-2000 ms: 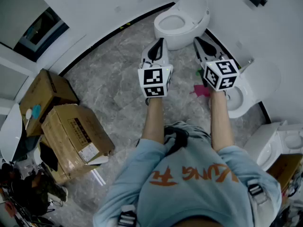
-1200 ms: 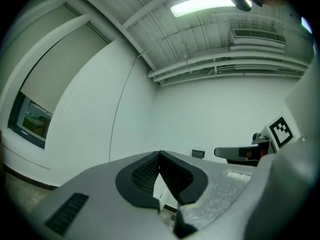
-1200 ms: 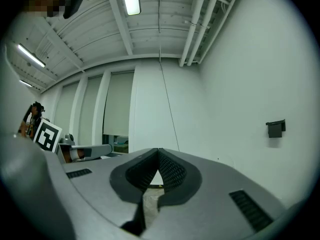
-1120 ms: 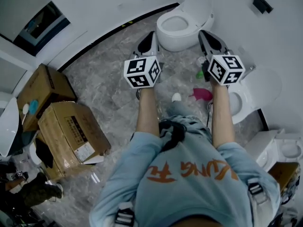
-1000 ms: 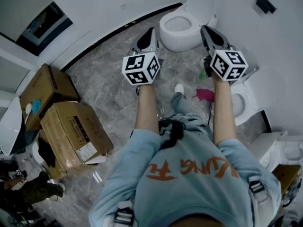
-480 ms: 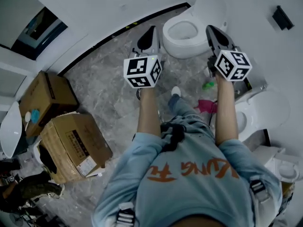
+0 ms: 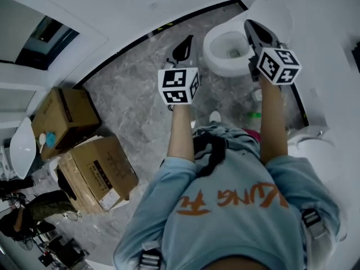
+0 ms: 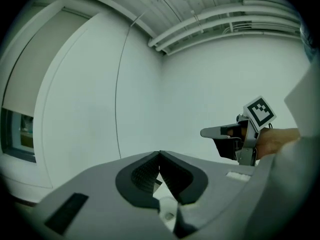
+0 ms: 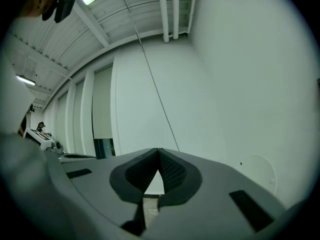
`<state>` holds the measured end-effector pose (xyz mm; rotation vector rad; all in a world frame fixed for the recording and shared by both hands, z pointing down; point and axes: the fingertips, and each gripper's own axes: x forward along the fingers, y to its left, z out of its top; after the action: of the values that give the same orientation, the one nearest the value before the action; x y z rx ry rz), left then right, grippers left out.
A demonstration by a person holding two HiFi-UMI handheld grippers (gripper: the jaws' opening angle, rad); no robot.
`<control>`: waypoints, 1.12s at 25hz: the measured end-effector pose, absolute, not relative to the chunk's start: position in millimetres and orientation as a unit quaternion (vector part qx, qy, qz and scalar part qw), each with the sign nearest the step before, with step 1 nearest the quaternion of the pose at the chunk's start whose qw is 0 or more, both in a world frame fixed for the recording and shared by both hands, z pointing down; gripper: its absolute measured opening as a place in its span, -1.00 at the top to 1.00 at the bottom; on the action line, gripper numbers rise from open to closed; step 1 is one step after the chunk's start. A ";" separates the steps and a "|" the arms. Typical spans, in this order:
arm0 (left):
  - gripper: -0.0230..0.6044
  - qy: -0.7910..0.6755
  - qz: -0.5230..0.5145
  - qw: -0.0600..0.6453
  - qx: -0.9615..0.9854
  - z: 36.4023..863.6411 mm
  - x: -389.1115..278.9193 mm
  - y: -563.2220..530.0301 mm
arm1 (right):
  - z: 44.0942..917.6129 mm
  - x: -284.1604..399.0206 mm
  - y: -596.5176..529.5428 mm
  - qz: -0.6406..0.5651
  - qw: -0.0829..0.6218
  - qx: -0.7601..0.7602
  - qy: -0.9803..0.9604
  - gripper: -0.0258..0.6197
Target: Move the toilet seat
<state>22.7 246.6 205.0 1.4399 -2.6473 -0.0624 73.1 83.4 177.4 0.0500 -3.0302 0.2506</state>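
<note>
The left gripper (image 7: pixel 189 38) and the right gripper (image 7: pixel 248 23) are both shut tight, with nothing in them. The round white toilet seat (image 7: pixel 215 50) is on the toilet by the wall. The right gripper is above it, and the left gripper is just beside it.

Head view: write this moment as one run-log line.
left gripper: shut, empty | right gripper: shut, empty | toilet: ahead on floor, not gripped
</note>
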 end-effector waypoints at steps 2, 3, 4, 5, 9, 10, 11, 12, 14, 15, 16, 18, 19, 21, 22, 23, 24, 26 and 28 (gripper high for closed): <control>0.92 -0.874 -0.009 0.059 0.483 199.3 10.4 230.6 | 171.7 57.4 70.8 0.085 0.043 0.009 -0.995 0.92; 0.92 -0.871 -0.003 0.058 0.489 198.9 6.5 221.8 | 172.2 51.7 62.8 0.088 0.042 0.010 -0.995 0.92; 0.92 -0.866 0.003 0.059 0.496 199.9 3.1 212.5 | 174.5 46.7 54.1 0.092 0.043 0.012 -0.995 0.92; 0.92 -0.862 0.010 0.060 0.504 202.3 -0.3 203.4 | 178.0 42.2 45.8 0.096 0.045 0.014 -0.994 0.92; 0.92 -0.845 0.081 0.069 0.523 224.0 -20.9 174.2 | 198.0 33.4 21.4 0.096 0.061 0.027 -0.993 0.92; 0.92 -0.841 0.098 0.068 0.528 229.1 -27.1 164.7 | 202.6 34.4 12.5 0.095 0.065 0.034 -0.993 0.92; 0.92 -0.835 0.109 0.067 0.535 233.5 -32.4 152.4 | 206.4 36.2 0.6 0.095 0.069 0.043 -0.992 0.92; 0.92 -0.828 0.113 0.068 0.545 237.8 -37.0 137.8 | 209.4 38.1 -14.2 0.095 0.073 0.054 -0.991 0.92; 0.92 -0.811 0.120 0.077 0.568 247.6 -42.8 105.0 | 215.0 41.7 -48.8 0.103 0.079 0.081 -0.988 0.92; 0.92 -0.799 0.127 0.083 0.581 253.9 -42.9 88.8 | 219.5 44.0 -65.9 0.110 0.080 0.098 -0.986 0.92; 0.92 -0.788 0.136 0.088 0.594 261.3 -41.6 74.1 | 225.9 46.5 -81.2 0.115 0.084 0.115 -0.983 0.92; 0.92 -0.772 0.150 0.097 0.610 277.6 -42.4 51.6 | 244.5 48.2 -101.4 0.100 0.106 0.142 -0.979 0.92; 0.92 -0.769 0.155 0.103 0.612 286.3 -46.7 44.1 | 255.8 45.3 -105.4 0.081 0.125 0.147 -0.978 0.92; 0.92 -0.761 0.166 0.126 0.614 308.4 -56.8 36.8 | 281.1 37.4 -103.7 0.058 0.162 0.145 -0.974 0.92; 0.92 -0.755 0.172 0.141 0.617 321.4 -60.4 35.2 | 294.3 35.1 -101.5 0.061 0.175 0.143 -0.972 0.92; 0.92 -0.748 0.176 0.155 0.621 333.9 -64.2 33.1 | 306.7 33.0 -101.4 0.070 0.183 0.143 -0.970 0.92; 0.92 -0.741 0.179 0.168 0.626 345.3 -68.4 30.2 | 317.9 30.7 -103.0 0.080 0.191 0.146 -0.967 0.92; 0.92 -0.730 0.181 0.189 0.631 367.1 -77.1 25.0 | 338.1 24.4 -105.5 0.092 0.210 0.148 -0.962 0.92; 0.92 -0.720 0.185 0.209 0.636 391.1 -85.9 20.5 | 356.0 16.9 -104.9 0.096 0.227 0.143 -0.958 0.92</control>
<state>-85.9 20.5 391.1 1.7688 -2.0017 0.5138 16.9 -104.9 356.0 0.3931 -2.6405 0.2648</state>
